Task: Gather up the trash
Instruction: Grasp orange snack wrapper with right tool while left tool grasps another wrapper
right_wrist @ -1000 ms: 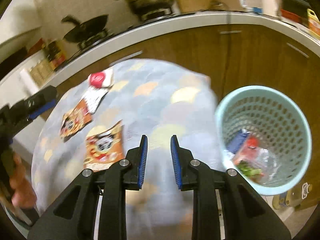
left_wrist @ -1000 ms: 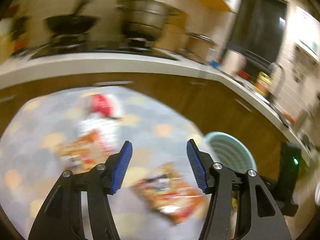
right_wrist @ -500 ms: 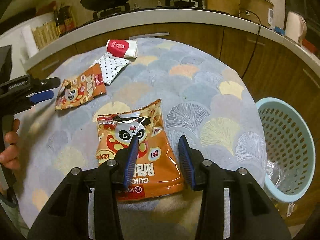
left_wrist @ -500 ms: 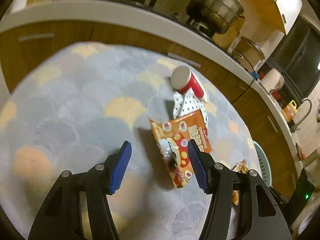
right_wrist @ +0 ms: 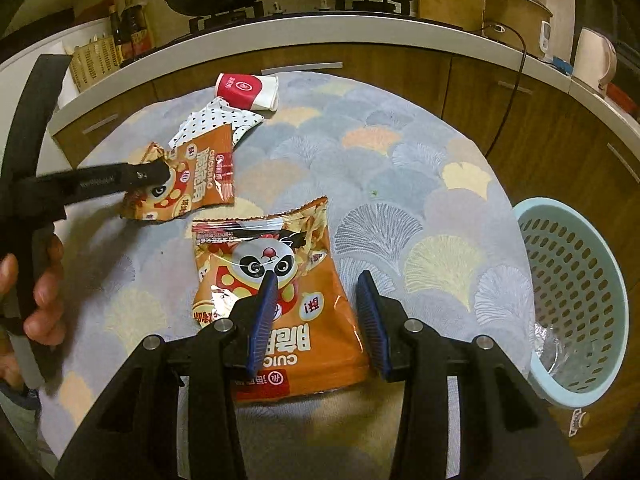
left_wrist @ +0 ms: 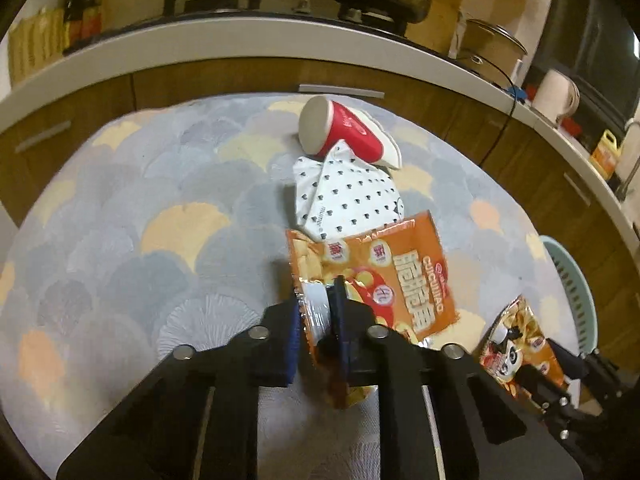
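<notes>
My left gripper [left_wrist: 320, 304] is shut on the near edge of an orange snack bag [left_wrist: 384, 272] lying on the patterned round rug; it also shows in the right wrist view [right_wrist: 192, 184]. My right gripper [right_wrist: 320, 284] is open, its fingers astride a second orange panda snack bag [right_wrist: 280, 280], which also shows in the left wrist view [left_wrist: 516, 344]. A white dotted wrapper [left_wrist: 348, 196] and a red paper cup [left_wrist: 344, 132] on its side lie beyond the first bag.
A pale blue perforated basket [right_wrist: 576, 312] with clear wrappers inside stands on the floor to the right of the rug [right_wrist: 400, 168]. Wooden cabinets [right_wrist: 500, 96] under a white counter curve around the far side, with pots above.
My left gripper moved onto the first snack bag and closed on its edge. My right gripper opened wider and moved forward over the panda bag.
</notes>
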Motion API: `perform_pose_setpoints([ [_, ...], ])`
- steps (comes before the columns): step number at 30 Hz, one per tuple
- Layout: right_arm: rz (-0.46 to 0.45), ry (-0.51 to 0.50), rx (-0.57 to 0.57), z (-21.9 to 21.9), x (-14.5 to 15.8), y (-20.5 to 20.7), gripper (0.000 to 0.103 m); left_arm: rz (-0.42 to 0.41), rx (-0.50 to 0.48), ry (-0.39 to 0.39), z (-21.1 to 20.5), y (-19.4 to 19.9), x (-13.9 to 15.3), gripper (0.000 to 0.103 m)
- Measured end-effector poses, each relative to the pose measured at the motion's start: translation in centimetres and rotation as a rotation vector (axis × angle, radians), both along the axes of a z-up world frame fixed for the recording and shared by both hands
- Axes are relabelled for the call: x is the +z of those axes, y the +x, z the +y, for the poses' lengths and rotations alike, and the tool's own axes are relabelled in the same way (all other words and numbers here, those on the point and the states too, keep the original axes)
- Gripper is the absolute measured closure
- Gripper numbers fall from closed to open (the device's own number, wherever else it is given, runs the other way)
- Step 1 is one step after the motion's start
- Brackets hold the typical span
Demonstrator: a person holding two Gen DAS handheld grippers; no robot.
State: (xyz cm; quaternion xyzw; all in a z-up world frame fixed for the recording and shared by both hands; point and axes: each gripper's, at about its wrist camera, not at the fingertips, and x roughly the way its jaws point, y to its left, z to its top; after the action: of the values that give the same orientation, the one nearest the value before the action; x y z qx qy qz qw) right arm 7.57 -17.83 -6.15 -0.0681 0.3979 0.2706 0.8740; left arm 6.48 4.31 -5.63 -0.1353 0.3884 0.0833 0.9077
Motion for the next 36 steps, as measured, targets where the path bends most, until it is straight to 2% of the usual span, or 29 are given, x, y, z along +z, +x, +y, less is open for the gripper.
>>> perform_pose_setpoints([
  [2, 0.008, 0.044, -0.016, -0.7, 0.2, -0.1, 0.044, -0.035, -0.007, 0.008, -0.1, -0.5, 0.3, 0.095],
  [3, 0.006, 0.065, -0.028, -1.0, 0.4, -0.2, 0.032, -0.08, -0.009, 0.001, -0.1, -1.1, 0.8, 0.095],
  [5, 0.013, 0.127, -0.031, -1.7, 0.9, -0.4, 0.03, -0.181, -0.02, -0.037, 0.3, -2.5, 1.6, 0.095],
  [7, 0.028, 0.138, -0.026, -1.6, 1.1, -0.4, 0.028, -0.218, -0.004, -0.08, 1.1, -3.3, 1.8, 0.095],
  [10, 0.014, 0.069, -0.038, -0.4, 0.9, -0.5, 0.027, -0.243, 0.007, -0.137, 2.0, -3.6, 1.8, 0.095],
  [14, 0.031, -0.021, -0.066, 1.0, -0.1, 0.2, 0.027, -0.25, -0.011, -0.141, 1.6, -3.4, 1.9, 0.095],
  [15, 0.023, -0.029, -0.059, 1.3, 0.0, 0.1, 0.038, -0.253, -0.015, -0.135, 1.4, -3.4, 2.0, 0.095],
  [16, 0.022, -0.037, -0.05, 1.6, -0.1, 0.1, 0.053, -0.255, -0.018, -0.13, 1.3, -3.5, 1.9, 0.095],
  [18, 0.008, -0.057, -0.037, 2.1, -0.1, -0.2, 0.07, -0.254, -0.026, -0.12, 1.2, -3.5, 1.9, 0.095],
  [19, 0.006, -0.052, -0.021, 2.2, -0.1, -0.3, 0.085, -0.254, -0.027, -0.116, 1.1, -3.5, 1.9, 0.095],
  [20, 0.003, -0.046, -0.013, 2.3, -0.1, -0.6, 0.089, -0.254, -0.028, -0.112, 1.0, -3.5, 1.9, 0.095],
  [22, -0.012, -0.048, -0.023, 2.3, 0.1, -0.9, 0.093, -0.255, -0.028, -0.109, 1.1, -3.4, 1.9, 0.095],
  [28, -0.044, 0.012, -0.061, 0.3, 1.8, -1.3, 0.096, -0.255, -0.03, -0.059, 0.1, -3.6, 2.3, 0.095],
  [30, -0.064, 0.015, -0.08, -0.5, 2.6, -1.2, 0.098, -0.261, -0.048, -0.068, -0.6, -3.7, 2.8, 0.095],
  [36, -0.129, 0.046, -0.176, -4.7, 5.2, -0.9, 0.098, -0.322, -0.117, -0.071, -4.0, -4.4, 5.9, 0.095],
])
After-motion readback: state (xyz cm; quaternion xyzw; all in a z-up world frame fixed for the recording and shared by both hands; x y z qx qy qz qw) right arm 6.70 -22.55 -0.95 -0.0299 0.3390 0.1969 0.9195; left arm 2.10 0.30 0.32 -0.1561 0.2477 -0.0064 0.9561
